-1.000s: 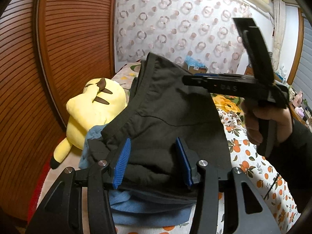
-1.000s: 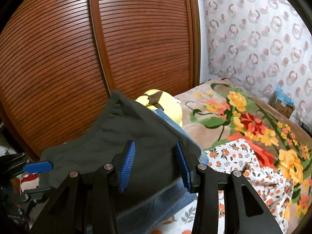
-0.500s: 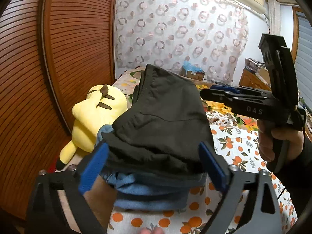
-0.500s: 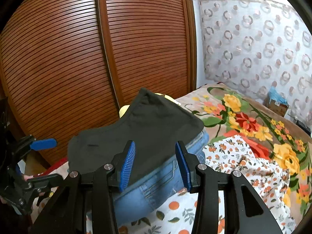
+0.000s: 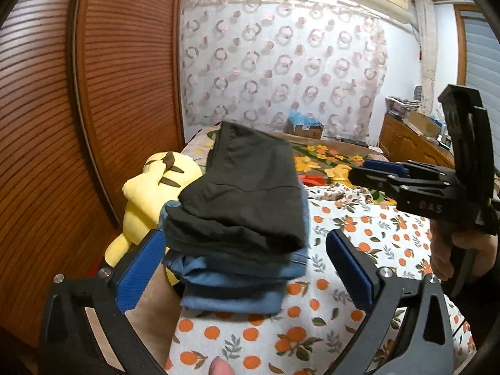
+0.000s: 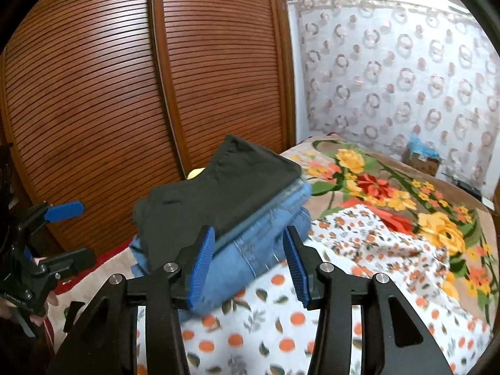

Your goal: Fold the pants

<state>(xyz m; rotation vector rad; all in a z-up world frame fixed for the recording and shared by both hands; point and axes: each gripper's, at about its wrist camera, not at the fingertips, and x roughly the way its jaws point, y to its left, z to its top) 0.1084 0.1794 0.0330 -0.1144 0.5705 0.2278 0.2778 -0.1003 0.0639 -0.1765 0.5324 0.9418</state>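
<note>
Folded dark grey pants lie on top of a stack of folded blue jeans on the bed. In the right wrist view the pants sit on the jeans too. My left gripper is open wide and empty, just in front of the stack. My right gripper is open and empty at the stack's near corner. The right gripper shows at the right of the left wrist view, apart from the stack. The left gripper shows at the left edge of the right wrist view.
A yellow plush toy lies left of the stack against the brown slatted wardrobe doors. An orange-print sheet and a flowered blanket cover the bed. A cardboard box and a wooden cabinet stand beyond.
Both grippers let go of the dark pants, which settled onto the jeans stack. The left gripper opened wide and both drew back from the stack.
</note>
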